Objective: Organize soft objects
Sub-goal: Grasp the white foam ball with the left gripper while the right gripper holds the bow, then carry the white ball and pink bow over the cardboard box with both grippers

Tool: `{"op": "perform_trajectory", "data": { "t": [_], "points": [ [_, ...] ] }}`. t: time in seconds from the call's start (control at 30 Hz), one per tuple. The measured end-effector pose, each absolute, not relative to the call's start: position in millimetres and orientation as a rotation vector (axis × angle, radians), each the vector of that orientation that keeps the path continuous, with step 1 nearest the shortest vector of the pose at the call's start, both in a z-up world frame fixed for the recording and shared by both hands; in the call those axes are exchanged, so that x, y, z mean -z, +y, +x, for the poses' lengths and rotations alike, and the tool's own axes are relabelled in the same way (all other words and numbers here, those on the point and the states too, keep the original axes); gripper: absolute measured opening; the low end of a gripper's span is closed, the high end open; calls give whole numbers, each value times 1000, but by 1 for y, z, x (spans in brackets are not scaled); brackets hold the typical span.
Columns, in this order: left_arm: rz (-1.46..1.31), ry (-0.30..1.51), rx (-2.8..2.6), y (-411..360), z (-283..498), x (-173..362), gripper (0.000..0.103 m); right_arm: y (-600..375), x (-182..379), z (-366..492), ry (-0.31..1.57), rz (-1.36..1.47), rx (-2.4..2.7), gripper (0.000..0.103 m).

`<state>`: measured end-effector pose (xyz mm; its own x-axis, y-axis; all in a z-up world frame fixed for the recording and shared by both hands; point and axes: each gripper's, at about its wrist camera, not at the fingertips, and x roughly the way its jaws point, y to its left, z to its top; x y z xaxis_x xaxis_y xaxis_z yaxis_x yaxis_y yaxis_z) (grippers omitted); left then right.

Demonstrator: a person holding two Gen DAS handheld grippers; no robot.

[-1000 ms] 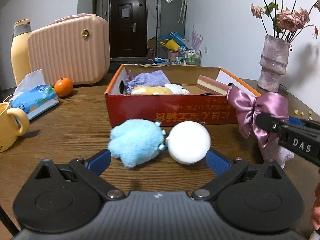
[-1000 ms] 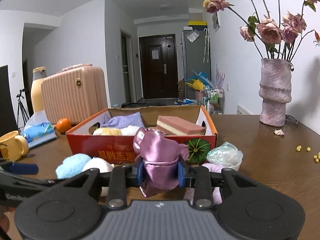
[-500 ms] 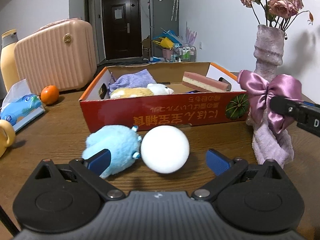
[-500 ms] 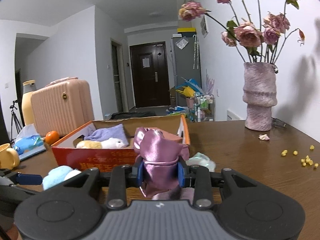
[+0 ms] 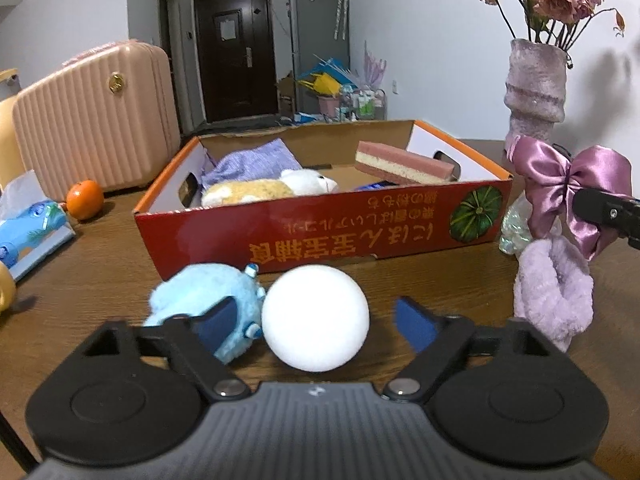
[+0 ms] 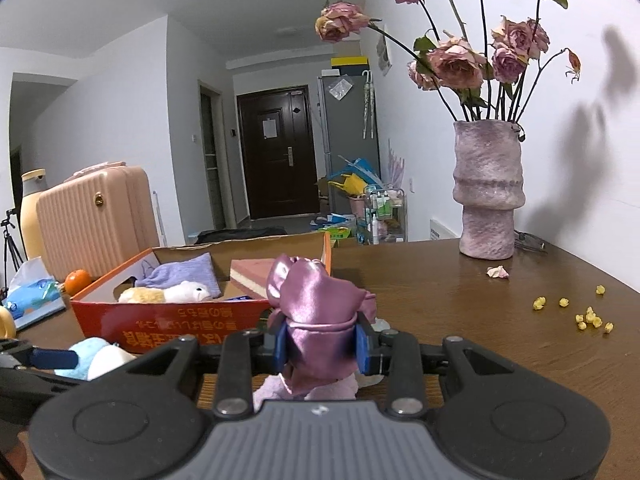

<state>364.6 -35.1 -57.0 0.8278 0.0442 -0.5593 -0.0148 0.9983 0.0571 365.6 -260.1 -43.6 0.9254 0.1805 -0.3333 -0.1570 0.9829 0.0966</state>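
**Ball and bow by the box**

The left tool (image 5: 316, 316) has just been closing around the white ball (image 5: 315, 317) on the table (image 5: 100, 248), not squeezing yet. The right tool (image 6: 320, 344) pinches the purple bow (image 6: 316, 312) near the red box (image 6: 168, 324).

ball (image 5: 315, 317) before box (image 5: 320, 232), plush (image 5: 204, 300) left

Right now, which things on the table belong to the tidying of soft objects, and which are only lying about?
For the job:
- box
- white ball
- blue plush
- satin bow, in the right gripper
- lilac fluffy piece
- left gripper, jaws just closing around the ball

Lying about:
- vase
- orange
- pink case
- tissue pack
- yellow crumbs
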Motion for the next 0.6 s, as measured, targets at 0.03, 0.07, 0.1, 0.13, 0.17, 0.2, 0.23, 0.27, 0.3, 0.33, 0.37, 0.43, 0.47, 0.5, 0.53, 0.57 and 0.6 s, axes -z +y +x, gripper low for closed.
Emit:
{"op": "perform_trajectory", "data": {
  "t": [0.03,0.07,0.1,0.13,0.17,0.2,0.23,0.27,0.3,0.33,0.37,0.43,0.47,0.5,0.53,0.57,0.6],
  "points": [
    [50,601,-24,-35,366,58,57,-260,44,365,347,68,-173,31],
    [48,611,-12,-34,367,59,56,-260,44,365,346,67,-173,31],
    [46,622,-1,-34,368,60,55,-259,44,365,345,67,-172,32],
    [47,632,4,-33,369,61,54,-259,44,365,344,68,-172,31],
    [46,627,3,-32,368,60,54,-259,44,365,344,68,-173,32],
    [42,620,5,-32,366,59,54,-259,44,364,343,68,-175,32],
    [34,611,10,-31,365,58,54,-258,44,364,341,68,-175,32],
    [31,603,14,-31,363,56,54,-258,44,363,338,66,-176,32],
    [30,596,17,-31,361,55,54,-257,44,363,336,64,-177,32],
    [29,590,22,-31,359,54,54,-257,44,363,333,61,-176,32],
    [29,585,25,-31,358,52,54,-257,44,362,330,59,-174,32],
    [30,573,24,-32,356,50,54,-256,44,360,321,53,-170,32],
    [28,567,24,-31,355,48,54,-255,44,360,317,52,-170,32],
    [23,561,25,-31,354,46,54,-255,44,360,313,51,-170,32],
    [20,556,24,-30,353,45,54,-255,44,359,310,50,-170,32],
    [19,550,23,-29,352,43,54,-254,44,359,307,49,-170,32],
    [17,544,22,-29,351,41,54,-253,44,359,303,48,-170,32]
  ]
}}
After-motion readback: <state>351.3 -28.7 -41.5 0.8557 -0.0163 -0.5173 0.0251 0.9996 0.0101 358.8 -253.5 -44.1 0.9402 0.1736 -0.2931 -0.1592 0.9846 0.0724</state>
